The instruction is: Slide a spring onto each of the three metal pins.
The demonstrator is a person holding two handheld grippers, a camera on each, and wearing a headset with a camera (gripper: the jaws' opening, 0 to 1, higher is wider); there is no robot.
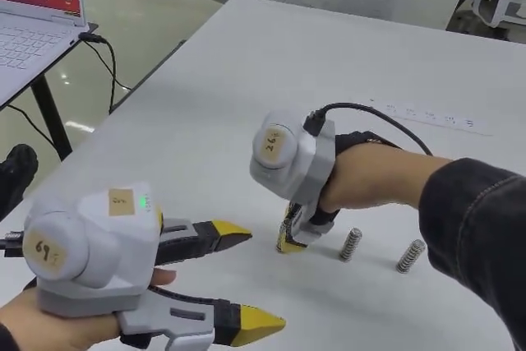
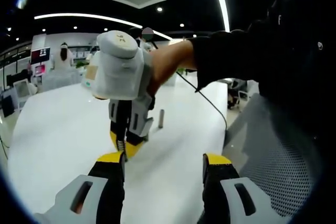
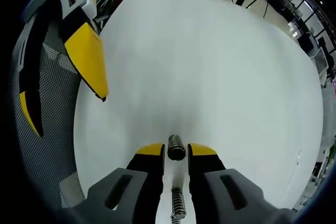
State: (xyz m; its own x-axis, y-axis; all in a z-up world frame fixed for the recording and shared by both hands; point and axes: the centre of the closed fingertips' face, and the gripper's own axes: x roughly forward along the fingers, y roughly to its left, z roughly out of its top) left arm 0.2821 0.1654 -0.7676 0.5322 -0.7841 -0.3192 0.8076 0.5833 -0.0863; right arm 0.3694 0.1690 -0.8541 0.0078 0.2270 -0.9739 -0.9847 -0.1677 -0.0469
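A spring (image 3: 176, 148) is clamped in the right tongs (image 1: 289, 240), tips pointed down at the white worktop (image 1: 246, 80) toward its near edge. A second spring (image 1: 351, 244) and third spring (image 1: 410, 256) are laid just beside, farther from the left edge. The left tongs (image 1: 263, 277) are held apart.

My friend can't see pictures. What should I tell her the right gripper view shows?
The right gripper pinches a small metal spring between its yellow tips, with a white table behind it. The left gripper, its yellow-tipped jaws spread apart, reaches in from the upper left.
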